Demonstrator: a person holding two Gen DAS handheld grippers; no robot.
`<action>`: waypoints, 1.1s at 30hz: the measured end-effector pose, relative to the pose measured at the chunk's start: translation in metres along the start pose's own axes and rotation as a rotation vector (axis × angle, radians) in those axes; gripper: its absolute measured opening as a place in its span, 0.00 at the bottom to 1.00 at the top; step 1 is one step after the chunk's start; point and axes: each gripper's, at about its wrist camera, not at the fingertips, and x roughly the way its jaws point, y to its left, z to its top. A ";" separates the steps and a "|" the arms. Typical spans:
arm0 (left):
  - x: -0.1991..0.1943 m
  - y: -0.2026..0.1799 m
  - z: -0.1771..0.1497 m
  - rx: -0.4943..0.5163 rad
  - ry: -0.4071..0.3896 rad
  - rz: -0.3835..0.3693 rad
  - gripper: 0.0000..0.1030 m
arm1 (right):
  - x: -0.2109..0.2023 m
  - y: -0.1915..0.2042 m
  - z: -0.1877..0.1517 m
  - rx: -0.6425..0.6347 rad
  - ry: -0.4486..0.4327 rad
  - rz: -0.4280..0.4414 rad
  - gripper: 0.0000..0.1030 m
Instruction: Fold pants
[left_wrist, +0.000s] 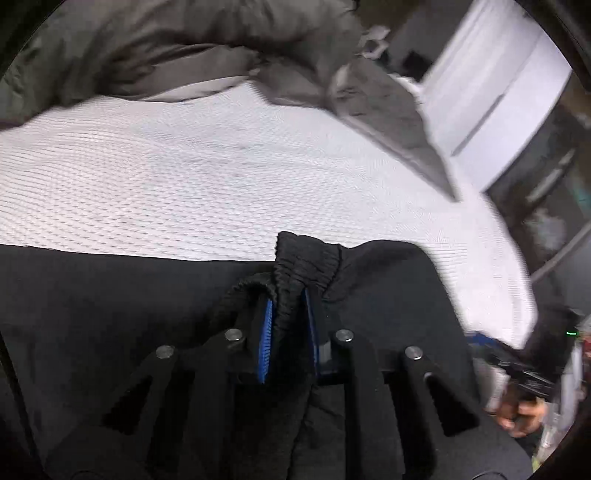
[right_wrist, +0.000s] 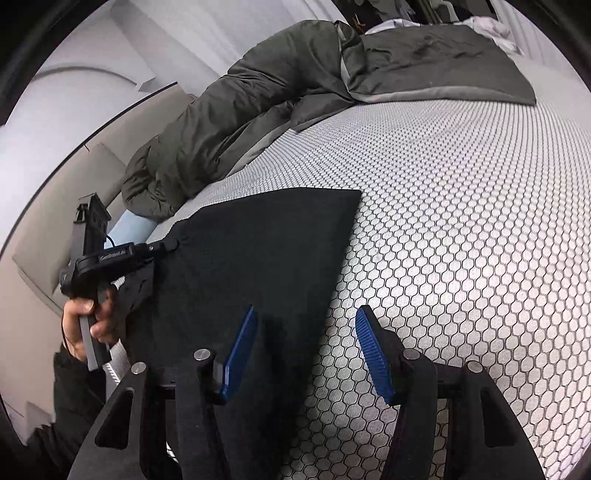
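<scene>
Black pants (right_wrist: 258, 251) lie folded flat on the white honeycomb mattress (right_wrist: 461, 221), with a sharp corner toward the far side. In the left wrist view my left gripper (left_wrist: 290, 317) is shut on a bunched, ribbed elastic edge of the pants (left_wrist: 306, 258), and the fabric is pinched between its blue pads (left_wrist: 267, 332). The right wrist view shows that same left gripper (right_wrist: 162, 247) at the pants' left corner, held by a hand (right_wrist: 92, 317). My right gripper (right_wrist: 306, 332) stands open above the pants' near right edge, with nothing pressed between its pads.
A dark grey-green duvet (right_wrist: 258, 92) is bunched along the far side of the bed. A beige bed frame (right_wrist: 55, 221) and a white wall lie to the left. A light blue item (right_wrist: 129, 229) sits at the mattress edge.
</scene>
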 end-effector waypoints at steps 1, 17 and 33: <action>0.008 0.003 -0.002 -0.001 0.031 0.035 0.22 | 0.001 -0.001 -0.001 0.003 0.005 -0.005 0.55; -0.034 -0.107 -0.102 0.326 -0.072 -0.032 0.88 | -0.023 0.022 -0.091 0.094 0.083 0.179 0.25; 0.001 -0.196 -0.183 0.633 0.010 0.012 0.94 | -0.021 0.020 -0.065 0.072 0.080 0.125 0.65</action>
